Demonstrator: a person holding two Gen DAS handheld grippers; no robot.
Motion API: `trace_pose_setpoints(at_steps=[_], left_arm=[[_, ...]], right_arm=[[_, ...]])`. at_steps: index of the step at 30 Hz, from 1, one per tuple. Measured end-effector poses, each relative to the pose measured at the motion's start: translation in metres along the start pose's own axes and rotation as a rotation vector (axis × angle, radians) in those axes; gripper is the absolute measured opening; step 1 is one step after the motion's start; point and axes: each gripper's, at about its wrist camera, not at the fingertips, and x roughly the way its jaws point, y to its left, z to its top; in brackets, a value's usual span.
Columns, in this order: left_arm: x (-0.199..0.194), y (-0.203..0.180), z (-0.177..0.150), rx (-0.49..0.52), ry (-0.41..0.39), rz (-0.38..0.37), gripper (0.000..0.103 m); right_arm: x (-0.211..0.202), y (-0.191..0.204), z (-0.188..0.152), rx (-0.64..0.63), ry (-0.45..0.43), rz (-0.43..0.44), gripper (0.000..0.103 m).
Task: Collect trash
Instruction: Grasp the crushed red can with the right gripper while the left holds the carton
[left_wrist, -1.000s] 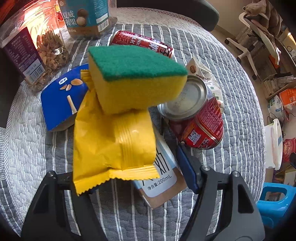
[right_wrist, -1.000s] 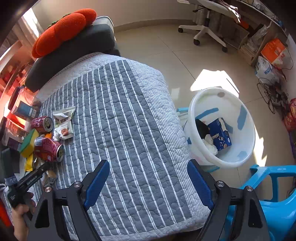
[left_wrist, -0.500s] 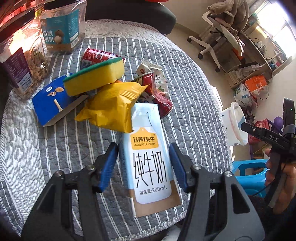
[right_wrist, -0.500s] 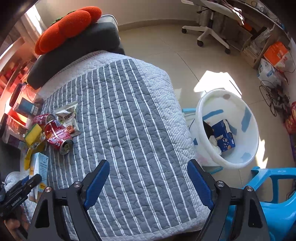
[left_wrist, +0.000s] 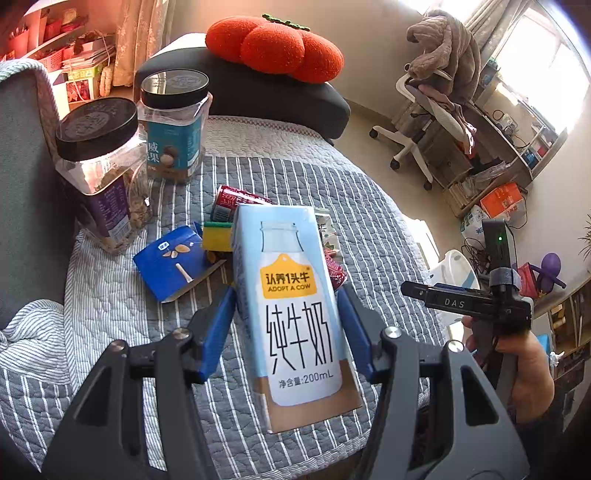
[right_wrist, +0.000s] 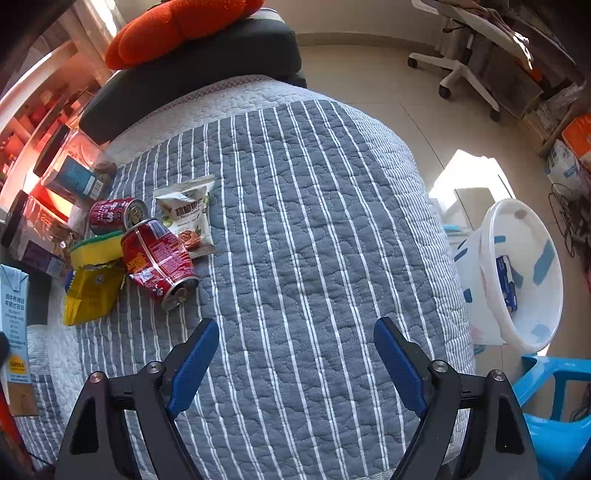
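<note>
Where a second ago only reaching, left tongs (left_wrist: 284, 325) now clamped on lifted milk carton (left_wrist: 295, 314); right tongs (right_wrist: 295, 354) spread.

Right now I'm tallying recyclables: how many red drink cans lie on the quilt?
2. One red can lies beside the jars; the other red can lies nearer, between the yellow wrapper and the nut packet. Others may be hidden.

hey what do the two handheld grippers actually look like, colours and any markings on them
Both the left gripper and the right gripper have black angular frames with triangular cut-outs, silver bolt heads at the joints and blue finger pads. Seen from the left wrist, the right one is a black handheld bar lettered DAS, topped by a box with a green light.
</note>
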Motion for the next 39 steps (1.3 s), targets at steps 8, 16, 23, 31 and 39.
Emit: trace_pose_setpoints(at_steps=[8,16,23,31,39], left_arm=[[0.007,0.025,0.007,-0.022,0.011,0.044,0.059],[0.015,0.032,0.009,-0.022,0.037,0.056,0.059],[0.019,0.034,0.009,-0.022,0.060,0.063,0.059],[0.019,0.017,0.008,0.012,0.060,0.055,0.059],[0.026,-0.015,0.006,0.071,0.061,0.041,0.059]], right_arm=[[0.043,0.064,0.022,-0.064,0.041,0.134,0.087],[0.086,0.106,0.034,-0.147,0.105,0.168,0.075],[0.105,0.114,0.036,-0.141,0.137,0.167,0.060],[0.073,0.096,0.036,-0.140,0.097,0.168,0.058],[0.032,0.045,0.025,-0.115,0.053,0.148,0.046]])
